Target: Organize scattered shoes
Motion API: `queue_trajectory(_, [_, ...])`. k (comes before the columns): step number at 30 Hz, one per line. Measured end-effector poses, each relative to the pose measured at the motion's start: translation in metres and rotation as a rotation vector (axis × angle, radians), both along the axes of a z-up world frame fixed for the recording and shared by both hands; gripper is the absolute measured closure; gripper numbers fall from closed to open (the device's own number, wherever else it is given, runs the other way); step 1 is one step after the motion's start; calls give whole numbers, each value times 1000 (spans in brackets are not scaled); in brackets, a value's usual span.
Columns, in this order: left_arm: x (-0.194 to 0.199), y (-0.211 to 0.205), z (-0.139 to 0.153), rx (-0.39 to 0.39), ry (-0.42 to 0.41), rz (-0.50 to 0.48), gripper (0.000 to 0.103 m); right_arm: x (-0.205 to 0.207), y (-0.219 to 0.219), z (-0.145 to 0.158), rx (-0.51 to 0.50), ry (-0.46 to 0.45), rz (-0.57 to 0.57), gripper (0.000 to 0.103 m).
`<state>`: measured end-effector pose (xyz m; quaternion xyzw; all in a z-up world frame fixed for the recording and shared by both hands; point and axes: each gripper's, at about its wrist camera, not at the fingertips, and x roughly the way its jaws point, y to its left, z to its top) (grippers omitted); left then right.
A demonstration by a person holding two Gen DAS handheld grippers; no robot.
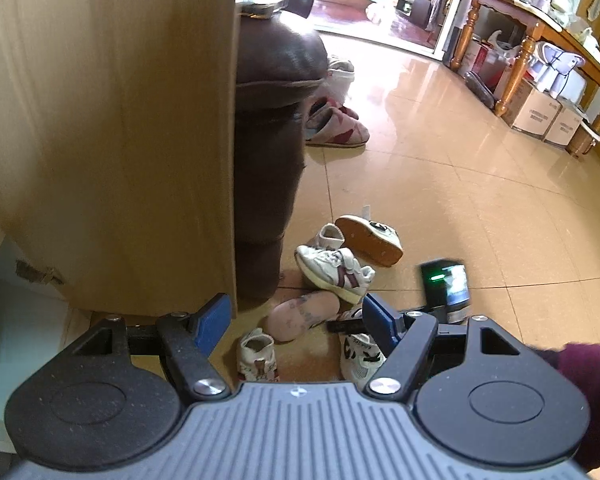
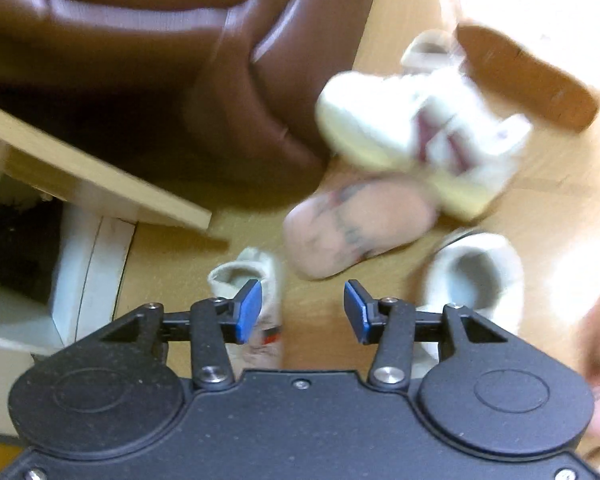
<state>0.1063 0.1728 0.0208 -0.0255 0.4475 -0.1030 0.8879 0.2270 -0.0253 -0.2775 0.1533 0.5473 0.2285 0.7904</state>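
So I'm barely started here, nothing looks sorted yet and the whole pile of shoes is loose on the tile floor (image 1: pixel 440 184) next to the brown leather sofa (image 1: pixel 272 128), which I'll use as my reference. Left of the sofa there's a wooden cabinet door (image 1: pixel 112 132) swung open, and that panel crowds the left side, so I'd guess it gets in the way. My left gripper (image 1: pixel 296 316) hangs above the pile with its blue pads spread apart and nothing between them. Just off the sofa's near corner sits a small white high-top (image 1: pixel 258 354), then a shoe flipped over showing its pink sole (image 1: pixel 300 314), then a white sneaker with maroon stripes (image 1: pixel 334 274) leaning on it, and another one on its side showing a tan sole (image 1: pixel 370 240). One more white shoe (image 1: pixel 360 354) lies right under the pads. My right gripper (image 2: pixel 302 310) is also spread wide and empty, low over the floor between the high-top and that white shoe (image 2: pixel 474 276), though that view is blurry. Farther along the sofa's front there's a pair of red-and-white slippers (image 1: pixel 340 126) too. Across the room stands a wooden table (image 1: pixel 532 20) with boxes (image 1: pixel 540 112) under it, well clear.
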Motion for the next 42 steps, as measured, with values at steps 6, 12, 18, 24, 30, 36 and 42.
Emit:
queue_trajectory(6, [16, -20, 1, 9, -5, 4, 31, -4, -69, 27, -69, -47, -20, 56])
queue_trajectory(12, [29, -41, -2, 12, -3, -17, 31, -13, -124, 35, -105, -67, -61, 56])
queue_trajectory(18, [37, -49, -11, 49, 11, -34, 31, -9, -101, 30, -148, -122, 86, 56])
queue_trajectory(24, [34, -37, -26, 85, 57, -54, 31, -6, -13, 14, -263, -255, 423, 56])
queue_trajectory(30, [29, -15, -34, 113, 83, -36, 31, -7, 65, -13, -434, -461, 744, 51])
queue_trajectory(36, [30, -9, -36, 104, 91, -35, 31, 17, 102, -32, -432, -471, 811, 46])
queue_trajectory(42, [29, -6, -38, 93, 95, -43, 31, 50, 117, -52, -460, -347, 790, 33])
